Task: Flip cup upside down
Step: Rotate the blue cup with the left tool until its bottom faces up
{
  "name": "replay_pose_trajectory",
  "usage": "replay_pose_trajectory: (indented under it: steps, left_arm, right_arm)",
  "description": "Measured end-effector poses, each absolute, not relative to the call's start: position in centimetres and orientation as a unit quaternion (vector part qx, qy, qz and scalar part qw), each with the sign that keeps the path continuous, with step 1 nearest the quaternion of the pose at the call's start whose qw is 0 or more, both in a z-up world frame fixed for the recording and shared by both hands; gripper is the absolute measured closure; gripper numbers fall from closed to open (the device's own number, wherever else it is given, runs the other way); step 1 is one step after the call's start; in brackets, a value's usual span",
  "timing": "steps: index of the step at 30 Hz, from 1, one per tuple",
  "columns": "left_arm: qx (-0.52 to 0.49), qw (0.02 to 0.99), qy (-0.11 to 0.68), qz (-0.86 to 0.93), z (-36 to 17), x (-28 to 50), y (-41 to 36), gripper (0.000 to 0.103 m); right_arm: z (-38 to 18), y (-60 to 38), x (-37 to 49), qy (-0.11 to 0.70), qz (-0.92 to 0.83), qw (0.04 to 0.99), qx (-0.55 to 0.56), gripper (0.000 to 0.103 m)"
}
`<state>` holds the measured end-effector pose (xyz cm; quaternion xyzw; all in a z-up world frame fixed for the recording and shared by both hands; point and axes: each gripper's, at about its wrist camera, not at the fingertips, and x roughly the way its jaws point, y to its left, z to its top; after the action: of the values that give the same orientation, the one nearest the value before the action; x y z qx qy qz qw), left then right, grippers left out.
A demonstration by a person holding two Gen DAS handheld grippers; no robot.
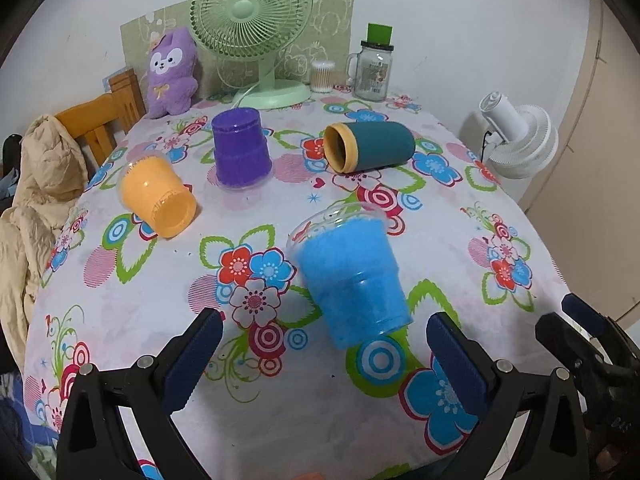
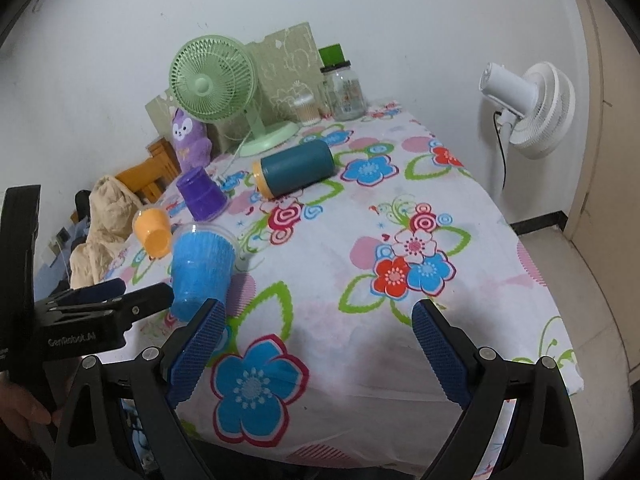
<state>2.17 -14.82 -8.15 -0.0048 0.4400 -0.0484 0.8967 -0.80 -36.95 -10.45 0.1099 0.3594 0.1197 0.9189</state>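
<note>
Both claws stand wide open and hold nothing: the left claw (image 1: 324,354) hovers low over the desk (image 1: 160,300) with the blue cup (image 1: 352,276) just beyond its fingertips, and the right claw (image 2: 318,344) waits beside it over bare flowered cloth. That blue cup seems to lean or lie with its narrow base toward the left claw and its clear rim away, so it is not yet mouth-down. To do the step well, I would close on the cup's mid-body, squeeze lightly since thin plastic may buckle, then turn it until the rim sits flat on the cloth. Beyond the blue cup, to its left, an orange cup (image 1: 158,198) lies on its side, and a purple cup (image 1: 240,148) stands already mouth-down. Behind it to the right lies a dark green tumbler (image 1: 368,146), its open mouth looking empty. Farther back, a glass jar (image 1: 372,70) looks empty, and a small tub (image 1: 322,76) holds cotton swabs.
</note>
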Motion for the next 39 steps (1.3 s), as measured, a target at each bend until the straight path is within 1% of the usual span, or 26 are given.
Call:
replay_pose_trajectory:
  steps: [10,20,30,31,33,36,39]
  left_arm:
    - [-0.006,0.888,0.458,-0.041,-9.6,3.2,-15.7,0.000]
    - [0.004,0.890,0.452,-0.060,-9.9,4.2,-17.8,0.000]
    - [0.004,0.880,0.471,-0.064,-11.7,5.6,-18.7,0.000]
    - [0.003,0.879,0.471,-0.068,-11.8,5.7,-18.8,0.002]
    - [0.006,0.879,0.472,-0.070,-12.0,5.7,-18.9,0.010]
    - [0.006,0.875,0.478,-0.074,-12.3,5.9,-19.0,0.016]
    - [0.007,0.873,0.481,-0.074,-12.6,6.0,-18.9,0.019]
  right_arm:
    - [-11.4,-36.8,-0.3,0.371,0.128,0.915,0.093,0.007]
    - [-12.0,-37.9,-0.2,0.375,0.117,0.914,0.098,0.007]
    - [-12.6,-38.6,-0.3,0.381,0.112,0.912,0.103,0.007]
    - [-12.7,-38.6,-0.2,0.382,0.112,0.912,0.103,0.007]
    - [-12.8,-38.5,-0.2,0.384,0.113,0.911,0.102,0.007]
    - [-12.9,-38.3,-0.1,0.387,0.114,0.910,0.098,0.007]
    - [-13.0,-38.2,-0.1,0.388,0.114,0.910,0.094,0.007]
